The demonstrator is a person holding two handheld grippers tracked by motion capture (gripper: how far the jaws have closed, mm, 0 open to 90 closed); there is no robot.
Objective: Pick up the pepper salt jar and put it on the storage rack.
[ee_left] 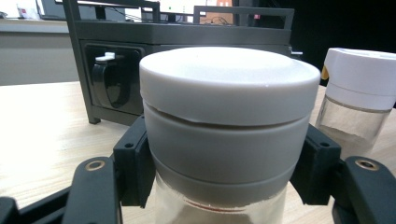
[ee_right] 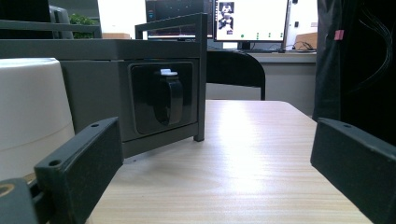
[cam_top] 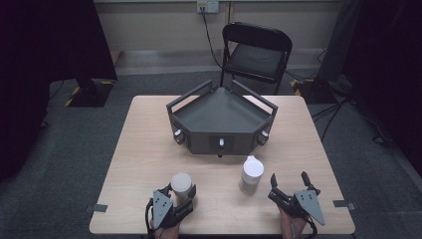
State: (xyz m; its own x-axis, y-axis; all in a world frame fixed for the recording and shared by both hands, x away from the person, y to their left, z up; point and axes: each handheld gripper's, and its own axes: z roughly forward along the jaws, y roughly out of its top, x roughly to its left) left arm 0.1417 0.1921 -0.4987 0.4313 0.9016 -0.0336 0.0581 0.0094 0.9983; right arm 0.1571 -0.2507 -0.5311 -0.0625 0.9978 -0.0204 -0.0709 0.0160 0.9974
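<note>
Closest to the lens in the left gripper view, a jar with a grey lid sits clamped between the left claw's two black pads, which press on the grey band just under the lid; glass shows below the band. From the high view the same jar stands upright near the front edge of the counter, left of centre, with the left claw wrapped around it from the person's side.

Just beside it to the right stands a second jar with a white cap, upright and apart from the first. That jar also appears at the left edge of the right gripper view.

Right claw rests on the counter to the right of the white-capped jar, jaws spread wide with nothing between them; its two pads stand far apart in its own view, bare wood in the gap. It lies near that jar without touching it.

Farther back, at the middle of the counter, sits a dark grey angled tray with rails along its sides and small latches on its front faces. Behind the counter stands a black folding chair.
</note>
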